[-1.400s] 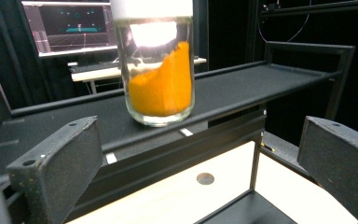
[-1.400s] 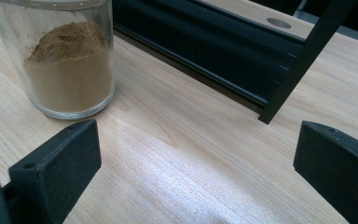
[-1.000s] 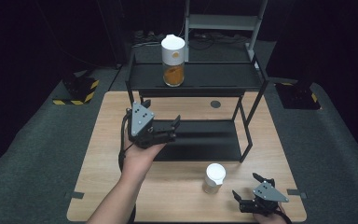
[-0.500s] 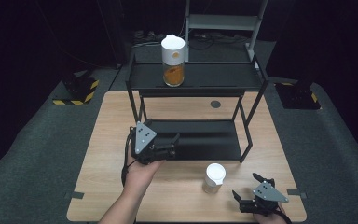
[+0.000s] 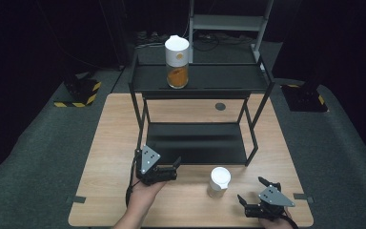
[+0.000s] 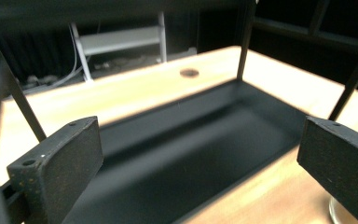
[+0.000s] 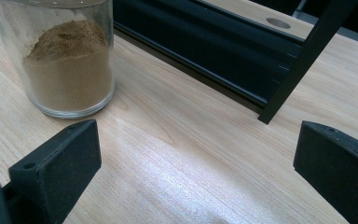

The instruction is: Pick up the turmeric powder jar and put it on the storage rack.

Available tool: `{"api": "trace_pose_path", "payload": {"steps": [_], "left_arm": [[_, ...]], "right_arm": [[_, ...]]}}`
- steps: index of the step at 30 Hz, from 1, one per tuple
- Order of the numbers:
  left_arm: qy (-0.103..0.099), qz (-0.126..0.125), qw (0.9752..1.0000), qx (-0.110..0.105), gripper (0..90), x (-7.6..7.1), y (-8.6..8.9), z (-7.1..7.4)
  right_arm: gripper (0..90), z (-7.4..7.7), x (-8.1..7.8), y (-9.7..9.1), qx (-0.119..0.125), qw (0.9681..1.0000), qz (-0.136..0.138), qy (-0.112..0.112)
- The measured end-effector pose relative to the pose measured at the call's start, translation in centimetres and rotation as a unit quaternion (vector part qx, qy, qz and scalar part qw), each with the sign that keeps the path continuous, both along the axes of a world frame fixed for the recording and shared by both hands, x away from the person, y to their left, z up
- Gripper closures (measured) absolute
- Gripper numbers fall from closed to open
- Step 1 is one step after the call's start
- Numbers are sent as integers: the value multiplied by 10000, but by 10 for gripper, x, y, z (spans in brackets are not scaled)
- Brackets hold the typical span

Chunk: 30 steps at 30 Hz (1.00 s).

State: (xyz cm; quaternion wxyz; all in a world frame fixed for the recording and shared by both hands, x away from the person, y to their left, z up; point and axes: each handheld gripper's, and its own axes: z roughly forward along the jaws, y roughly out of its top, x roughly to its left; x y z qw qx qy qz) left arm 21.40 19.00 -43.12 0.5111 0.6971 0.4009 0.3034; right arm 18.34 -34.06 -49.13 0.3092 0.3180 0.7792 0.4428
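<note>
A two-level rack (image 5: 200, 90) stands on the tabletop (image 5: 109, 138), reaching from its far edge to past the middle; one jar (image 5: 177, 56) sits on the rack's upper shelf, left of centre, and a second jar (image 5: 219, 181) stands on the tabletop just before the lower shelf's (image 5: 195, 143) front right part. The left tool (image 5: 164, 168) lies at that shelf's front left corner; the right tool (image 5: 253, 196) rests near the tabletop's near right corner, right of the second jar.

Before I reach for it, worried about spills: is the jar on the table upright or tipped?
Upright. The jar stands on its base on the table, white lid on top, brown powder settled inside.
</note>
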Motion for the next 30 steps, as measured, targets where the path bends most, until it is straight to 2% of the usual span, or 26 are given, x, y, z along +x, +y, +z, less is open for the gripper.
{"api": "trace_pose_path", "payload": {"steps": [2, 6, 8, 13, 19, 20, 22, 25, 30], "left_arm": [[38, -3, 10000, 1, 3, -1, 0, -5], [275, -49, 9996, 37, 3, -4, 0, -24], [438, -89, 9988, 201, 3, -7, -2, -35], [598, -123, 9977, 289, 3, -9, -2, -45], [798, -235, 9931, 828, 3, -9, -9, -50], [884, -255, 9914, 932, 3, -8, -11, -48], [778, -283, 9907, 1083, 3, -11, -14, -49], [729, -375, 9864, 1422, 3, -14, -23, -47], [691, -377, 9824, 1693, 8, -15, -32, -46]], "right_arm": [[0, 0, 0, 0, 0, 10000, -2, -1], [0, 0, 0, 0, -5, 10000, -6, -4], [0, 0, 0, 1, -10, 10000, -11, 3], [0, 0, 0, 1, -17, 10000, -30, 1], [0, 0, -1, 2, -19, 10000, -81, -4], [0, 0, -1, 3, -15, 10000, -87, 3], [0, 1, 0, 3, -17, 9999, -100, 35], [0, 1, 0, 3, -8, 9999, -95, 36], [0, -2, -2, -1, 59, 10000, -32, -49]]}}
